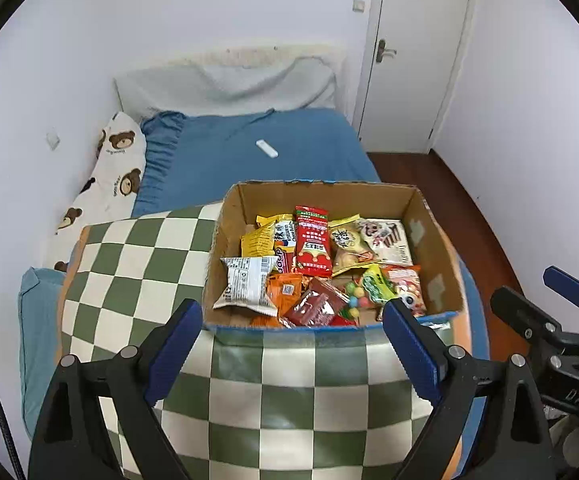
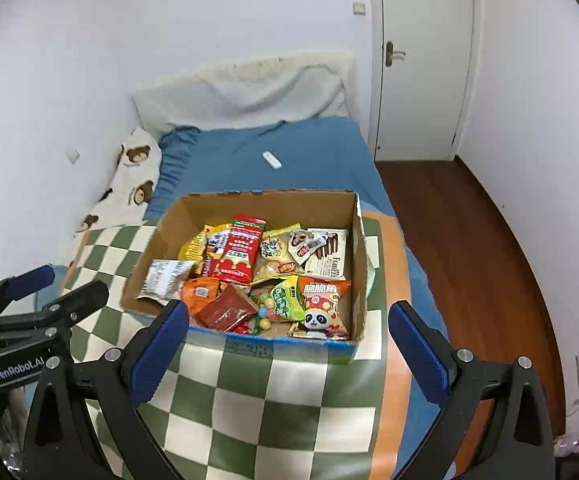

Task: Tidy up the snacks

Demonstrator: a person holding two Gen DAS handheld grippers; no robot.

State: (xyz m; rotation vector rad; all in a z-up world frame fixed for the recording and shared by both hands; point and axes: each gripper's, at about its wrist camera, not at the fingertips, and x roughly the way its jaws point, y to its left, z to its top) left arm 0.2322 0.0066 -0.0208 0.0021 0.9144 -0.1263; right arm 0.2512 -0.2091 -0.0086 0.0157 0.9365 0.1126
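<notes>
Both grippers hover w/ fingers spread wide and nothing between them: left gripper (image 1: pixel 291 334) just short of the near edge of the cardboard box (image 1: pixel 321 192), right gripper (image 2: pixel 289 336) likewise, a bit to the box's right side. Neither touches anything yet.

The box sits on a green-checked blanket (image 1: pixel 137 248) on the bed (image 1: pixel 281 148), so the base is soft; press down gently or it'll tip and sink.

Snacks are all inside the box, loosely piled. Nearest the front: dark red packet (image 2: pixel 225 310), panda bag (image 2: pixel 323 308), green candy bag (image 2: pixel 287 298). Mid: white barcode packet (image 1: pixel 245 284) at the left wall. Far: tall red bag (image 1: pixel 311 246), brown-stick biscuit pack (image 2: pixel 327 256).

Probably the step is picking a first item. Best bet: start w/ a top-lying front packet (the dark red one looks unburied), pinch a crimped edge, not the puffed middle. Let one gripper work at a time, since they're close together.

A small white object (image 1: pixel 266 148) lies further back on the bed; leave it.
</notes>
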